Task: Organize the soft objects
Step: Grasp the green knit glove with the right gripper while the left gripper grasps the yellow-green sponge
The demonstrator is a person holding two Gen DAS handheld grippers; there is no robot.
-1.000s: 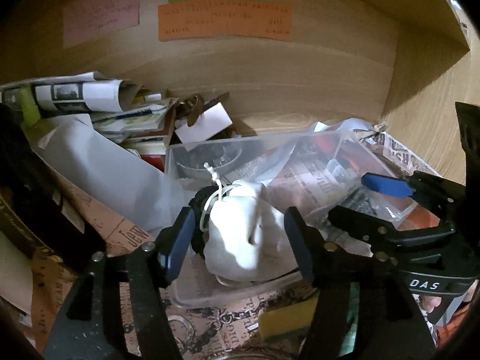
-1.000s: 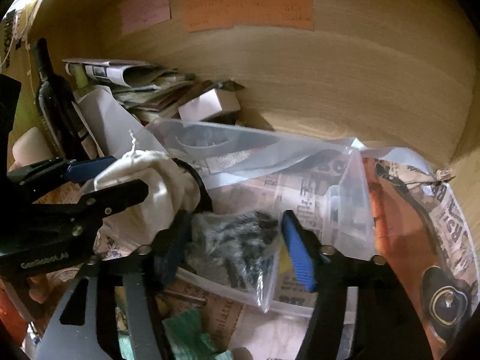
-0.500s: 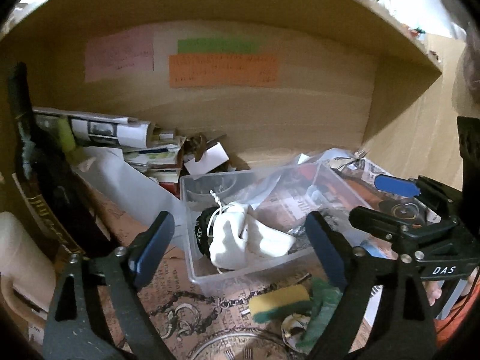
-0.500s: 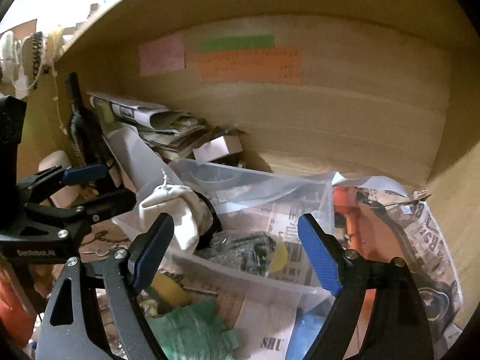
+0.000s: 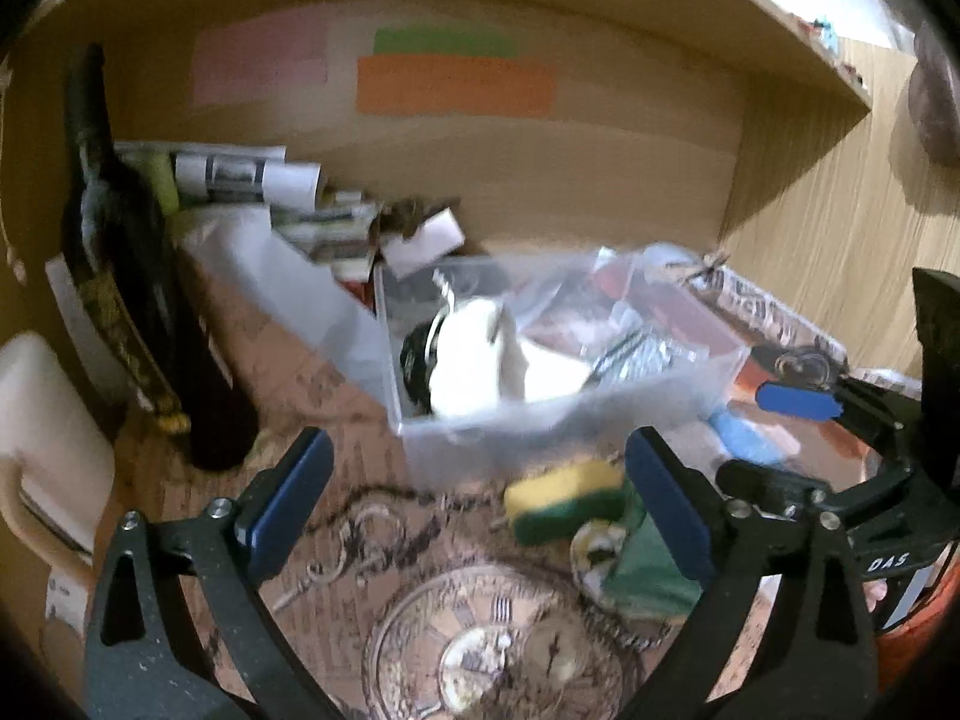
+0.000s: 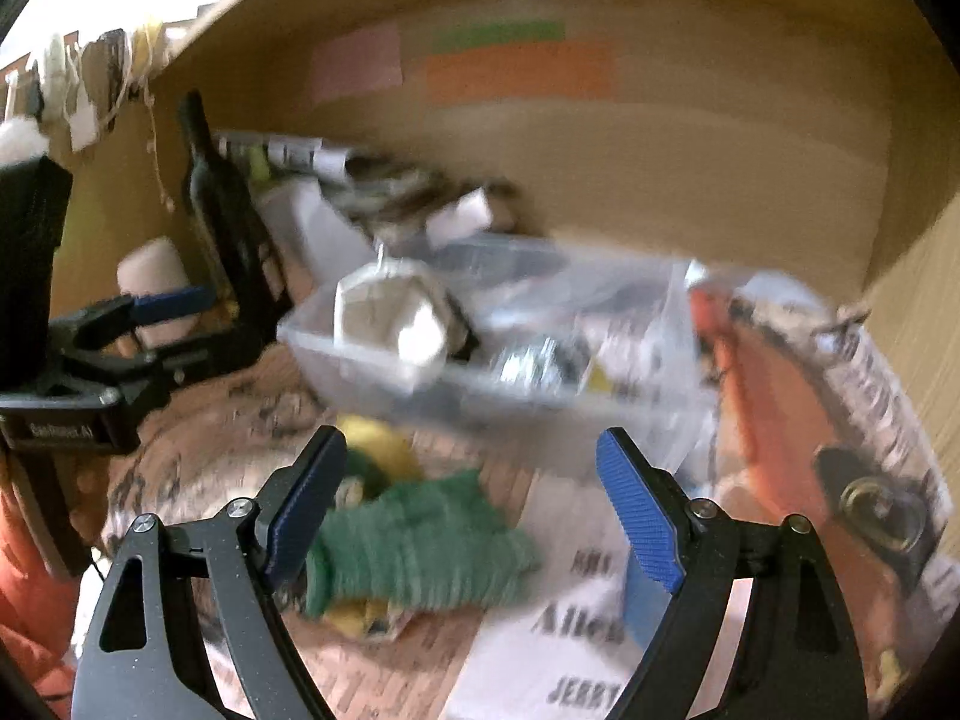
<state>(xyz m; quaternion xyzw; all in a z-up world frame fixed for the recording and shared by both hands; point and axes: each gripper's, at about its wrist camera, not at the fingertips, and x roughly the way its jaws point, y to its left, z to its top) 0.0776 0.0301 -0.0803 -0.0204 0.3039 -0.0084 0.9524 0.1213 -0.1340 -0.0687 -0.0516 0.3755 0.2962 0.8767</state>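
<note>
A clear plastic bin [image 5: 558, 420] stands at the back of the desk and holds a white cloth bundle [image 5: 480, 354] and a grey fuzzy item in a plastic bag [image 5: 642, 354]. The bin also shows in the right wrist view [image 6: 420, 378] with the white bundle [image 6: 390, 324]. My left gripper [image 5: 474, 498] is open and empty, in front of the bin. My right gripper [image 6: 474, 504] is open and empty, above a green cloth [image 6: 420, 546]. A yellow-green sponge [image 5: 564, 498] lies in front of the bin; it shows blurred in the right wrist view [image 6: 378, 456].
A dark bottle [image 5: 150, 312] stands at the left, with rolled papers [image 5: 240, 174] behind it. A white jug [image 5: 42, 438] is at the far left. Printed papers [image 6: 600, 618] cover the desk. The shelf's wooden back wall [image 5: 540, 180] and right side wall [image 5: 840, 228] close the space.
Both grippers let go of their items in the bin, opened wide, and pulled back toward me. The white bundle and the bagged grey item now lie in the bin.
</note>
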